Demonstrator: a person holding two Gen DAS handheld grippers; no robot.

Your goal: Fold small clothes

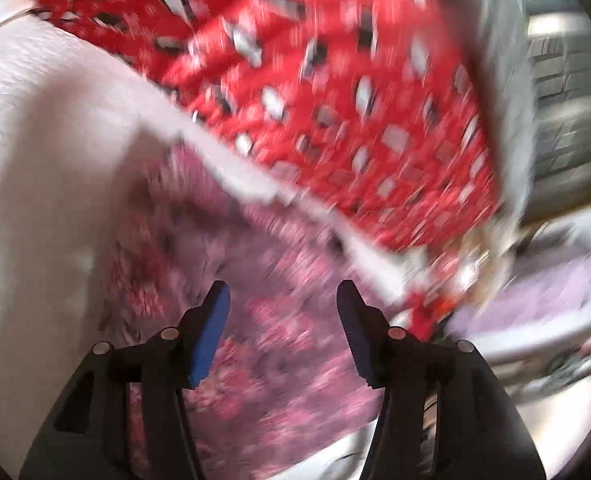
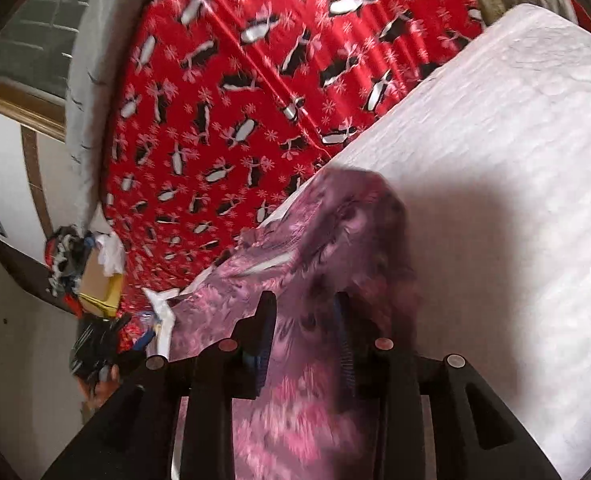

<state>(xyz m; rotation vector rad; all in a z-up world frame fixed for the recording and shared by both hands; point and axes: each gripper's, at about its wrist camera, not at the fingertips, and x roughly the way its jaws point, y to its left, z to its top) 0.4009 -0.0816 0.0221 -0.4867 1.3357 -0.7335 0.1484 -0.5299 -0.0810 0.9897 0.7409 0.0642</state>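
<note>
A small pink and purple patterned garment [image 1: 255, 280] lies on a white textured cloth [image 1: 55, 152]. My left gripper [image 1: 283, 300] hangs open just above the garment, nothing between its blue pads; the view is blurred. In the right wrist view the same garment [image 2: 335, 248] is bunched and runs between the fingers of my right gripper [image 2: 305, 316], which stand partly apart around the fabric. I cannot tell whether they pinch it. The garment lies on the white cloth [image 2: 495, 160].
A red bedsheet with penguins [image 2: 255, 80] covers the bed beyond the white cloth and also shows in the left wrist view [image 1: 335, 100]. A pile of clothes and a cardboard box [image 2: 91, 276] sits at the bed's edge. A window [image 2: 35, 28] is behind.
</note>
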